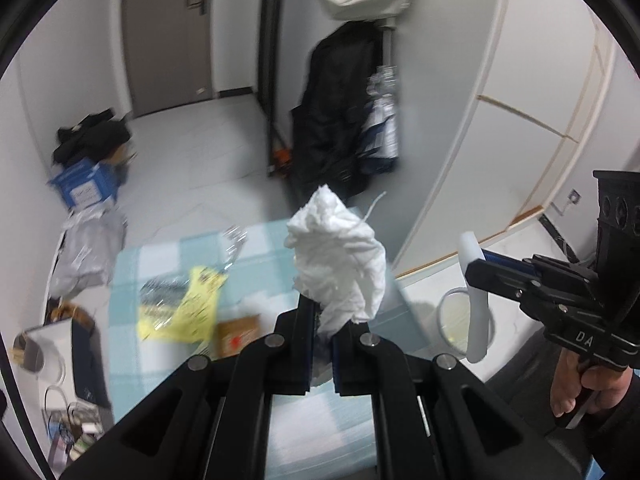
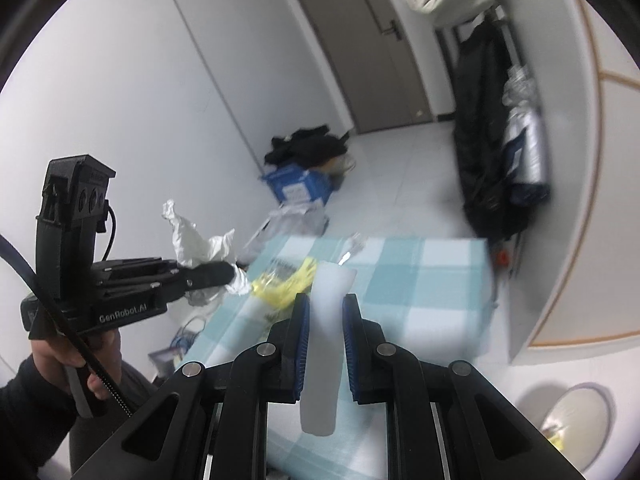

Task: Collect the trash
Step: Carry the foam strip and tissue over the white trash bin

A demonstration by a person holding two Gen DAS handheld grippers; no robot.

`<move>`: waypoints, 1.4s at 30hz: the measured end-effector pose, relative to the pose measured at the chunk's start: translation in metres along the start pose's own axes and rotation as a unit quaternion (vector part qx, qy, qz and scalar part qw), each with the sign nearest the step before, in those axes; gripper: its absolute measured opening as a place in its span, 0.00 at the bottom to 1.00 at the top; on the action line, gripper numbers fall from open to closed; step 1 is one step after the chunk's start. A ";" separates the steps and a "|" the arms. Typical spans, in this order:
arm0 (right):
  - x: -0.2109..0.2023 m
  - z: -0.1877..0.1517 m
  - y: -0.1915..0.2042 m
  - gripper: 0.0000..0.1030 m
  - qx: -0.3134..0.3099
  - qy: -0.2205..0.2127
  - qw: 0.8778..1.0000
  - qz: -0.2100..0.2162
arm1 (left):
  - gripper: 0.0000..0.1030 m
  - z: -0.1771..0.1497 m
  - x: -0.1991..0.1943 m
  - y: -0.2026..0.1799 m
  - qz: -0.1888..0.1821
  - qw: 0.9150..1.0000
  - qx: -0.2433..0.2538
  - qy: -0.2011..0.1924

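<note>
The left gripper (image 1: 322,344) has its jaws clamped on a crumpled white tissue (image 1: 340,256), lifted above the checked tabletop (image 1: 160,360); the right gripper (image 2: 324,344) grips a white plastic tube (image 2: 326,340). Both loads should probably travel to the white bin (image 2: 576,420) on the floor; carry them level, release over its mouth, then return for the yellow wrapper (image 1: 192,308)

My left black two-finger gripper (image 1: 322,332) is clamped on a crumpled white tissue wad (image 1: 338,264), held up in the air. My right black blue-padded gripper (image 2: 323,340) pinches a pale white foam cylinder (image 2: 326,344) crosswise. My right hand (image 1: 588,384) wraps its handle, beside the left.
</note>
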State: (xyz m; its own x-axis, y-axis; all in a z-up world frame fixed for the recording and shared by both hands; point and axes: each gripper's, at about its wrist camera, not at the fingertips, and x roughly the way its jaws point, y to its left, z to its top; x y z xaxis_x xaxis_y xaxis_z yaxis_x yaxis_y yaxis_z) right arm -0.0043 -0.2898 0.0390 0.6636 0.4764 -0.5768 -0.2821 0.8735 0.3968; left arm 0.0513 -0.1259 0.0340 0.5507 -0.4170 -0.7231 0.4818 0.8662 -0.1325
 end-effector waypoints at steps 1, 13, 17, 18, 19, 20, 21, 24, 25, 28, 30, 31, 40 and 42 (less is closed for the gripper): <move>-0.009 0.004 -0.005 0.15 0.000 -0.007 1.000 -0.007 | 0.03 0.005 0.002 -0.009 -0.007 1.000 0.008 -0.002; -0.106 0.025 -0.081 0.15 0.029 -0.064 0.992 -0.106 | 0.03 0.056 0.041 -0.111 -0.095 0.992 0.078 -0.003; -0.129 0.022 -0.112 0.15 0.043 -0.073 0.986 -0.144 | 0.03 0.067 0.063 -0.146 -0.125 0.987 0.099 0.009; -0.132 0.019 -0.120 0.15 0.050 -0.073 0.985 -0.149 | 0.03 0.069 0.070 -0.155 -0.133 0.985 0.105 0.014; -0.134 0.017 -0.128 0.15 0.057 -0.073 0.984 -0.154 | 0.03 0.070 0.077 -0.165 -0.141 0.983 0.112 0.020; -0.136 0.013 -0.138 0.15 0.067 -0.072 0.982 -0.161 | 0.03 0.071 0.082 -0.175 -0.147 0.982 0.117 0.025; -0.139 0.008 -0.149 0.15 0.078 -0.072 0.980 -0.170 | 0.03 0.070 0.089 -0.184 -0.153 0.980 0.124 0.031; -0.147 -0.008 -0.183 0.15 0.119 -0.069 0.972 -0.189 | 0.03 0.065 0.112 -0.208 -0.166 0.975 0.143 0.050; -0.149 -0.013 -0.193 0.15 0.130 -0.068 0.970 -0.193 | 0.03 0.062 0.123 -0.215 -0.168 0.973 0.148 0.059; -0.157 -0.029 -0.228 0.15 0.160 -0.062 0.962 -0.211 | 0.03 0.052 0.151 -0.231 -0.174 0.968 0.157 0.090; -0.161 -0.041 -0.253 0.15 0.177 -0.055 0.958 -0.218 | 0.03 0.045 0.168 -0.241 -0.173 0.965 0.166 0.107; -0.162 -0.049 -0.268 0.15 0.193 -0.049 0.956 -0.217 | 0.03 0.043 0.176 -0.246 -0.172 0.963 0.171 0.116; -0.145 -0.132 -0.351 0.15 0.290 0.003 0.931 -0.224 | 0.03 0.010 0.239 -0.291 -0.171 0.945 0.206 0.190; -0.135 -0.151 -0.365 0.15 0.313 0.014 0.923 -0.222 | 0.03 0.002 0.255 -0.300 -0.174 0.939 0.211 0.210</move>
State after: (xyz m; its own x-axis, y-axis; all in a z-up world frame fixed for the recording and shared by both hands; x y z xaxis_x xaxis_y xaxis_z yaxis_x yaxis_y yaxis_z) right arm -0.0956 -0.6572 -0.1363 0.5967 0.0960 -0.7967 0.4750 0.7579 0.4471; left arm 0.0485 -0.4923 -0.1090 0.0363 -0.4326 -0.9008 0.8582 0.4753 -0.1937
